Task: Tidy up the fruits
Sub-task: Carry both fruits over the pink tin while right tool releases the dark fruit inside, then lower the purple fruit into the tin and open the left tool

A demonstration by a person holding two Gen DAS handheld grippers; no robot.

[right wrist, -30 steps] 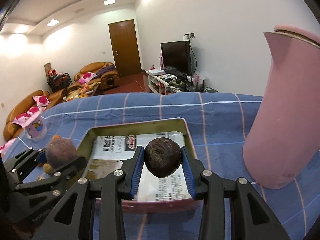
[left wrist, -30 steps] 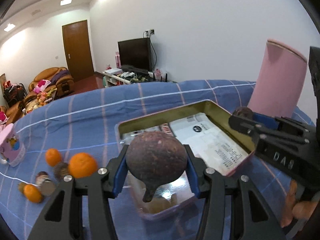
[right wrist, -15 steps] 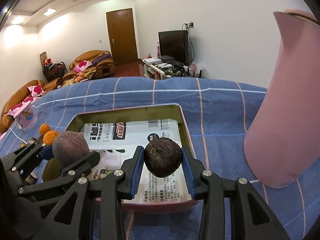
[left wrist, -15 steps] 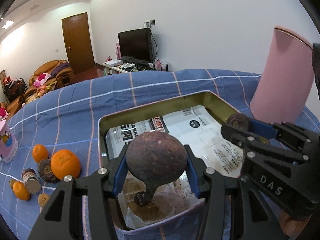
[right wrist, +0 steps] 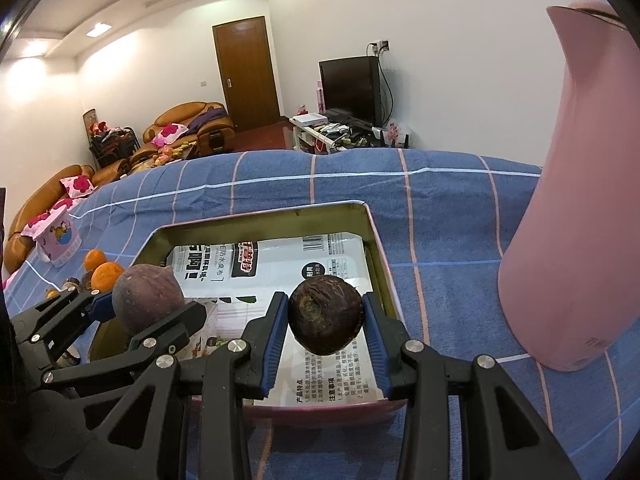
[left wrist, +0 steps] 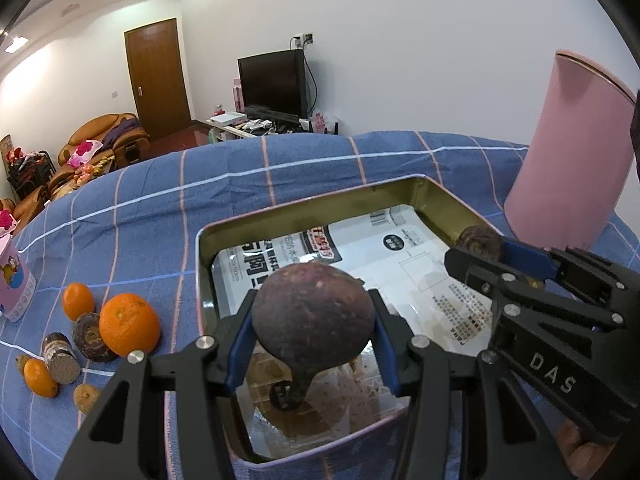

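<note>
We hold large purple fruit (left wrist: 313, 314) in left gripper (left wrist: 313, 320), small wrinkled dark fruit (right wrist: 325, 314) in right gripper (right wrist: 325, 320), both over tin tray (right wrist: 378, 248). Rinds look firm, round, roll-prone; we clamp across widest middle, gently.

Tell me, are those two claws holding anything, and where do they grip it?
Yes. The left gripper squeezes a big purple fruit by its sides, stem down. The right gripper pinches a smaller dark fruit by its sides. Both hang over the tin.

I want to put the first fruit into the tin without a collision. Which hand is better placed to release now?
Probably the left. The left gripper holds its purple fruit above the near part of the tin. The right gripper holds its dark fruit close to the tin's right wall.
</note>
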